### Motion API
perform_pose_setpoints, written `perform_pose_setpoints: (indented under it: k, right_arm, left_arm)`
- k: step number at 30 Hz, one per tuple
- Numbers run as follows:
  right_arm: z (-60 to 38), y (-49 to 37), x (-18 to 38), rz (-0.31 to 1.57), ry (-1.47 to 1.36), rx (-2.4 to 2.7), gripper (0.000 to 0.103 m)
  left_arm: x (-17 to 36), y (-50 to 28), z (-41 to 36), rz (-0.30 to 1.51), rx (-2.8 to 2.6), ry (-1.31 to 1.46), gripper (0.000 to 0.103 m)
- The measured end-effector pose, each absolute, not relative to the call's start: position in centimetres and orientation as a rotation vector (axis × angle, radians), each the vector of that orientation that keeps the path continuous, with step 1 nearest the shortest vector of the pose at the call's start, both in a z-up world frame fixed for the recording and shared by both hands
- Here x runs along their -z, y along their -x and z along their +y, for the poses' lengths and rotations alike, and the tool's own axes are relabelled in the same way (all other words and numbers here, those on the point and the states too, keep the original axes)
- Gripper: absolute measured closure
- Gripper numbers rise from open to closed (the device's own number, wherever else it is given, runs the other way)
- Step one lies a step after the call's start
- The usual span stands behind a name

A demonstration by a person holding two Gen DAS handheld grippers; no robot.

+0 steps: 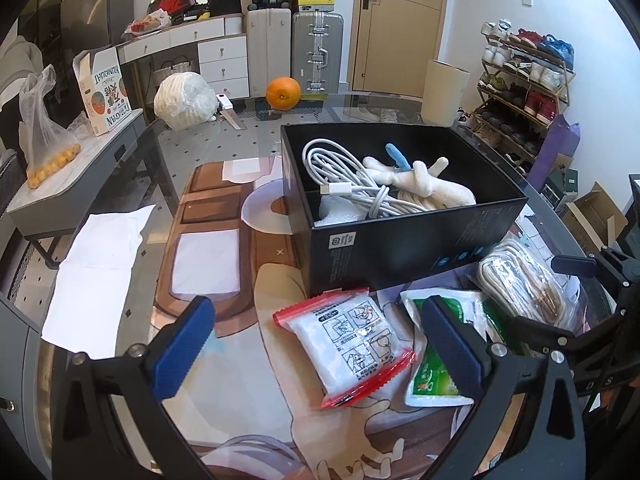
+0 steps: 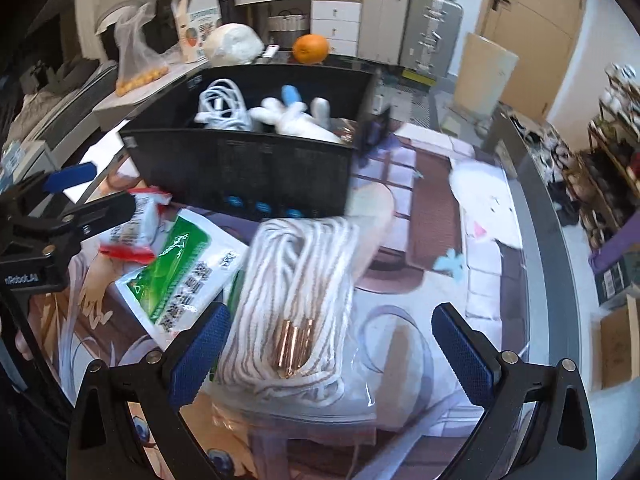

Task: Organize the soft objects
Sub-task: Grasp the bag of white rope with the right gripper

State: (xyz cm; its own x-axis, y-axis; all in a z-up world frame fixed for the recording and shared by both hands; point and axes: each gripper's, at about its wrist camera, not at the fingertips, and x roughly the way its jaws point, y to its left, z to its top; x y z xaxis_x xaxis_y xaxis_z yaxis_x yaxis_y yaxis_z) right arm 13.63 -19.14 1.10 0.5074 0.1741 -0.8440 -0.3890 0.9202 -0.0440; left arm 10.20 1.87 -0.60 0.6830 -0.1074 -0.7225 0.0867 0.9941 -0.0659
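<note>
Rope [image 2: 296, 312] lies between the released right tongs [image 2: 328, 350]; its slick bag could slip. Left tongs [image 1: 316, 346], also released, straddle a pouch [image 1: 350, 344] near the box [image 1: 420, 240]

A shoe box [image 1: 173, 3] on the far cabinet says "NIKE" in white on red. The carton [image 1: 105, 92] on the side desk has "KUMQUAT" printed on it, upside down. In the right wrist view, the left gripper's [image 2: 70, 184] black frame reads "nRobot.AI", and the green and white packet [image 2: 180, 268] has Chinese words too blurry to read.
</note>
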Motion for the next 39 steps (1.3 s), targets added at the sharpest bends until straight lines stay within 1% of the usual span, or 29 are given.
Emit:
perform_pose_setpoints:
  k: [11,20,23,25,29,30,33,39]
  right_arm:
    - [-18.4,-13.8,-0.6,0.990,0.245,-0.342,0.001]
    - [-18.2,-14.0,-0.6,0.972,0.264,-0.315,0.002]
    - [-18.2,-14.0,-0.7,0.965,0.256,-0.322,0.011]
    - [-18.3,-14.0,-0.7,0.969,0.243,-0.341,0.022]
    - [-18.5,-13.6,-1.0,0.966,0.239,-0.355,0.036]
    - [-18.5,-13.6,-1.0,0.968,0.234,-0.360,0.044]
    - [-18.6,-13.6,-1.1,0.969,0.232,-0.369,0.049]
    - [-18.6,-13.5,-1.3,0.968,0.224,-0.383,0.052]
  left_arm:
    - [1.2,-10.4,1.9,0.845,0.106,0.015,0.000]
    - [2.4,-10.9,1.9,0.912,0.125,0.027,0.000]
    - [2.7,-11.0,1.4,0.926,0.128,0.012,0.000]
    - [2.8,-11.0,1.1,0.934,0.124,-0.003,0.000]
    - [3.2,-11.0,1.3,0.951,0.125,0.007,0.000]
    - [3.3,-11.0,1.3,0.958,0.123,0.008,0.000]
    - [3.4,-10.9,1.1,0.960,0.123,0.002,0.000]
    - [3.3,-10.9,1.2,0.963,0.127,0.005,0.000]
